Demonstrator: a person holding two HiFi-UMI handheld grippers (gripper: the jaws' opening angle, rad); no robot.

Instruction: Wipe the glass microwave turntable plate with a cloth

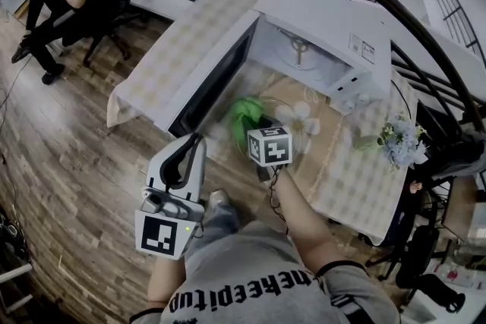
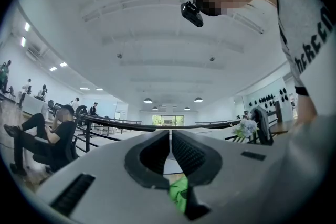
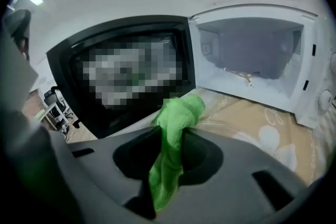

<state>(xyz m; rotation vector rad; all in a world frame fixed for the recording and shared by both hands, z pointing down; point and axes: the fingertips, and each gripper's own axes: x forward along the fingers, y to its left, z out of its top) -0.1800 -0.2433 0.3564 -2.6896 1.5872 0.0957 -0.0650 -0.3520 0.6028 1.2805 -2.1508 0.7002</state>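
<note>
right gripper (image 3: 176,134) is clamped on the green cloth (image 3: 177,113): a fold is pinched between the jaws, with a bunched wad sticking out past the tips and a tail hanging back through the gap. i hold it that way so the wad does the rubbing, not the jaw tips

the wad is down on the table (image 1: 357,178), just in front of the open microwave (image 1: 319,26). the door (image 1: 213,80) is swung wide to my left, out of my reach path

plate (image 3: 220,119): hard to see because it is clear glass. i make out only a curved glassy rim beside the cloth, lying flat on the tablecloth, so i take it that the plate sits under and around the wad. the cavity shows a bare spindle (image 1: 298,49) with no glass on it, which fits the plate being out on the table, where i can press on it

left gripper (image 2: 170,139): jaws together with nothing between the tips. it is held back near my body, above the floor and short of the table edge. it is idle and clear of the right arm's sweep. the green low in its view looks like the cloth seen beyond it, not something it holds

judgement: wiping is under way or about to begin. nothing steadies the plate, so it may slide or spin under the cloth. light pressure is wiser, or i bring the left gripper in to brace the rim
</note>
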